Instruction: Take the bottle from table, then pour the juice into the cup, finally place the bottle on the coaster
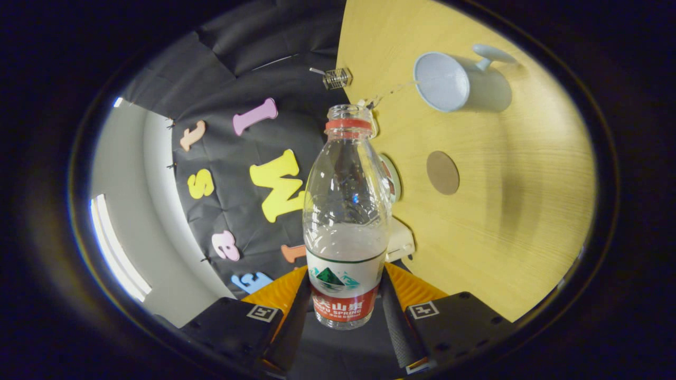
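A clear plastic bottle (346, 221) is clamped between the two fingers of the gripper (344, 311) at lower centre, uncapped, a red ring at its neck. "SPRING" can be made out on its red and white label. The view is rolled, so the wooden table (528, 221) stands at right. A pale cup (449, 82) is seen at upper right, a round brown coaster (442, 172) below it.

Bottle clamped between fingers, table rolled sideways in view.
bottle (346, 221) sits between both fingers of the gripper (344, 311), pressed each side. Beyond it on the table (528, 237): coaster (442, 172) nearer, cup (449, 82) farther, well apart. Wire clip (336, 78) at the table edge.
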`<action>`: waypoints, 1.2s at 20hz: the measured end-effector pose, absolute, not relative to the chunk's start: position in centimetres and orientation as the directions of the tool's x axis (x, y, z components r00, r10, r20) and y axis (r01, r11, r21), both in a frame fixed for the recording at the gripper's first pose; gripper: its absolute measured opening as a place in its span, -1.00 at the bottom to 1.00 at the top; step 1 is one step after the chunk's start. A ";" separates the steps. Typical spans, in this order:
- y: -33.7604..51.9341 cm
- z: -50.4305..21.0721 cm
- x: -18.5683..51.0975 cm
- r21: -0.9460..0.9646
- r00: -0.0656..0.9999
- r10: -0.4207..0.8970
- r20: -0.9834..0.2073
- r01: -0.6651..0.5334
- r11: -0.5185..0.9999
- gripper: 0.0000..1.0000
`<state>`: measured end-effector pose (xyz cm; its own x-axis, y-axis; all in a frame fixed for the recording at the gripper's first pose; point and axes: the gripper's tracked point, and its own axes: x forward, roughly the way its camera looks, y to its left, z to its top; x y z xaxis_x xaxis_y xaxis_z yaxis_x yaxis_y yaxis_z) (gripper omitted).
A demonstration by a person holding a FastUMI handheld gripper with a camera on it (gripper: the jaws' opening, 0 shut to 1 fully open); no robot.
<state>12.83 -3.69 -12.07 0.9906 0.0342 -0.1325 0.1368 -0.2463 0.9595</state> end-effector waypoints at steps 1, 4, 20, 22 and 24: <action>-3.7 -12.0 12.9 0.959 0.991 0.036 -0.132 0.136 -0.249 0.49; -4.1 -11.6 13.0 0.955 0.991 0.031 -0.129 0.133 -0.264 0.49; -4.8 -10.3 13.6 0.938 0.994 0.009 -0.111 0.108 -0.328 0.49; -4.9 -10.0 13.7 0.934 0.994 0.006 -0.113 0.108 -0.340 0.49; -4.9 -9.9 13.7 0.931 0.994 0.005 -0.110 0.105 -0.349 0.49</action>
